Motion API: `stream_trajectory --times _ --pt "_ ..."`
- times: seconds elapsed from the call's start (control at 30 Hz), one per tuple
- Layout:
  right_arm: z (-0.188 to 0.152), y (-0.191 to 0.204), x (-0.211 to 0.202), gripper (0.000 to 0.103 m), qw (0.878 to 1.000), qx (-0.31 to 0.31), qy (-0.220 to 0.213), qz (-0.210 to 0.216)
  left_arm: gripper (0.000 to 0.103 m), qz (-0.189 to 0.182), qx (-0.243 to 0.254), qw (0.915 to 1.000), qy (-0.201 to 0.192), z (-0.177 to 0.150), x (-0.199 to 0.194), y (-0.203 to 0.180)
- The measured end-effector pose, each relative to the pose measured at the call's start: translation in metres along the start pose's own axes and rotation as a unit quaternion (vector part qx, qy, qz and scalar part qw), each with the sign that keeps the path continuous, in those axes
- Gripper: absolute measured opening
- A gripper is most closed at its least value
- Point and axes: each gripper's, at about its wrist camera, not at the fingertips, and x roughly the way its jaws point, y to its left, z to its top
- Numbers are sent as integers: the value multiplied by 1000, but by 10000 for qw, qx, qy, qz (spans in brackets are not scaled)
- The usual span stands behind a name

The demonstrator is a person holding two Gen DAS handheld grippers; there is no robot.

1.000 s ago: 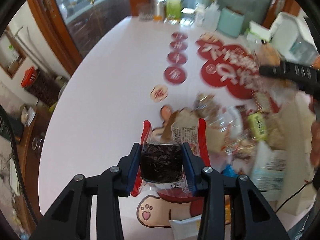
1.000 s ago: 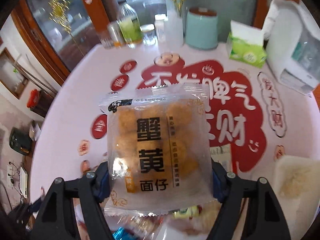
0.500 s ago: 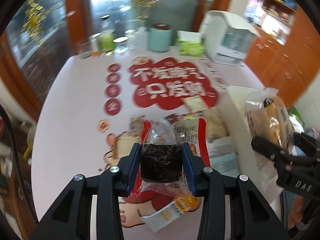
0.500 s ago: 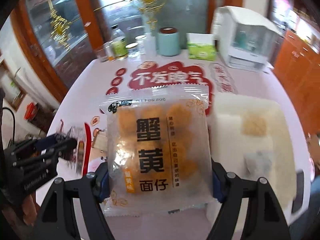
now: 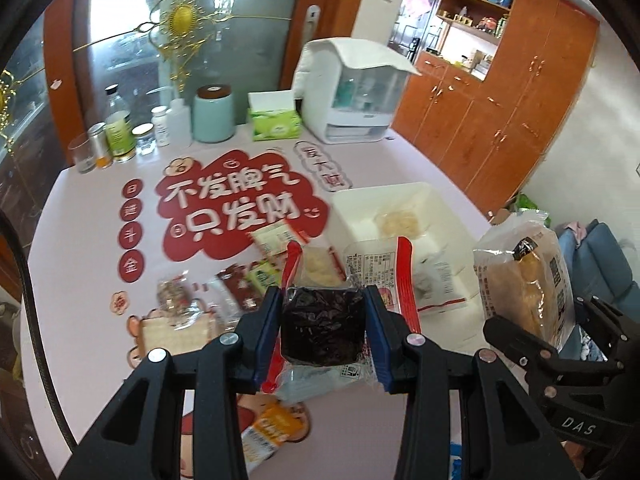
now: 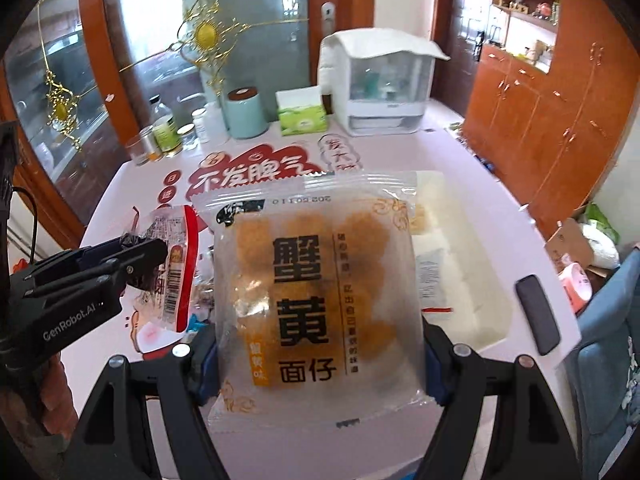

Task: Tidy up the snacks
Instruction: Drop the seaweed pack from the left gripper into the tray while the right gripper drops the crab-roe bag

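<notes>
Tabletop white bin (image 5: 352,208): few snack packets (image 5: 400,222)

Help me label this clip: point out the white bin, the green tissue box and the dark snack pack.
white bin (image 5: 356,208), left wrist view, near-left rim
green tissue box (image 6: 302,119), right wrist view, front face
dark snack pack (image 5: 322,326), left wrist view, dark middle
</notes>
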Motion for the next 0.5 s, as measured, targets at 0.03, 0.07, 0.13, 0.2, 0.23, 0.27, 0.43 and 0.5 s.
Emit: stream_trajectory --times 0.03,0.07,0.13,0.2,0.23,0.27,0.43,0.5 --pt "0 -7 -3 77 10000 18 -33 -36 39 -5 21 10000 7 1 1 -7" --pt "1 -12 -4 77 10000 55 -65 -44 39 1 42 10000 11 2 2 -11" --pt "1 -26 -7 77 9998 143 -134 -16 39 75 114 9999 19 4 5 -25" --pt "-1 -39 -8 77 9996 193 -189 35 39 190 106 9998 15 11 9 -42" --pt "-1 -47 -8 77 9995 202 -224 75 39 251 79 9997 1 14 10 -49" --pt "0 -54 -7 77 9994 189 -255 109 39 295 64 9995 -4 16 11 -54" --pt "9 -102 5 77 9988 152 -317 341 39 734 121 9971 -138 35 18 -91" --pt "12 -118 11 77 9985 144 -347 389 39 851 39 9962 -170 44 24 -104"
